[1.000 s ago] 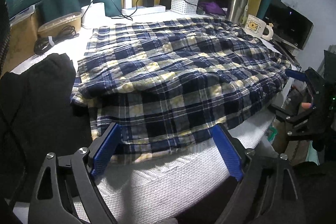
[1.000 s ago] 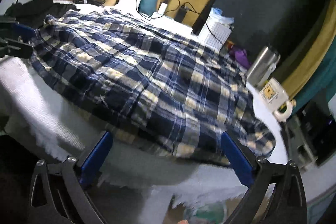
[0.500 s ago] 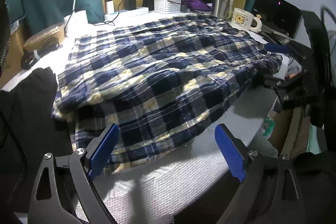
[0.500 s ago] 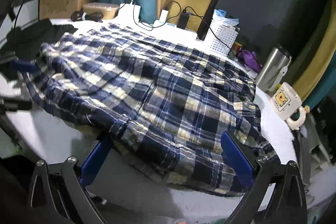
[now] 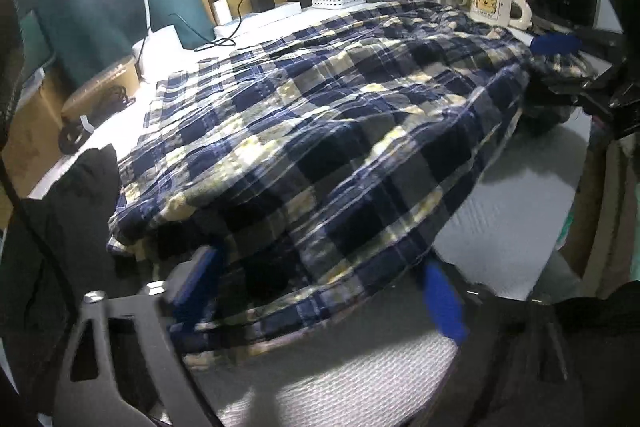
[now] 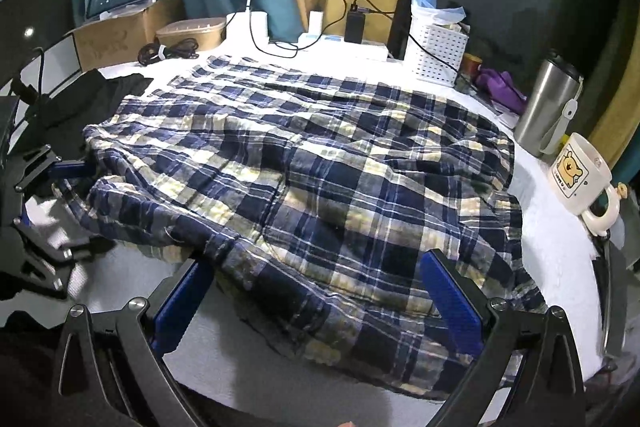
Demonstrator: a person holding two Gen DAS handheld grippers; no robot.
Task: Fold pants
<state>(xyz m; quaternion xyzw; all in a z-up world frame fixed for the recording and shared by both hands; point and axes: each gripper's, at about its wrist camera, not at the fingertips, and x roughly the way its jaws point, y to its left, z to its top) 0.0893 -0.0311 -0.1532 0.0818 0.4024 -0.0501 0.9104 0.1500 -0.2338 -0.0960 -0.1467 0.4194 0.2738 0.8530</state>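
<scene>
The navy-and-cream plaid cotton pants (image 6: pixel 304 179) lie spread across the white-covered desk (image 6: pixel 556 251), long axis running between both jaws. The left gripper (image 5: pixel 320 287), jaws just narrowing, and the right gripper (image 6: pixel 316 291), jaws spread, each straddle the near hem, neither pinching.

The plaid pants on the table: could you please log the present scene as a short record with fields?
garment: plaid pants, spread over the white table cover, near edge rumpled
left gripper: jaws have just been closing around the near hem, pads not visibly pressing
right gripper: open, straddling the near edge of the fabric
beside garment: bear mug, steel tumbler, white basket, black cloth
fold: not yet made
</scene>
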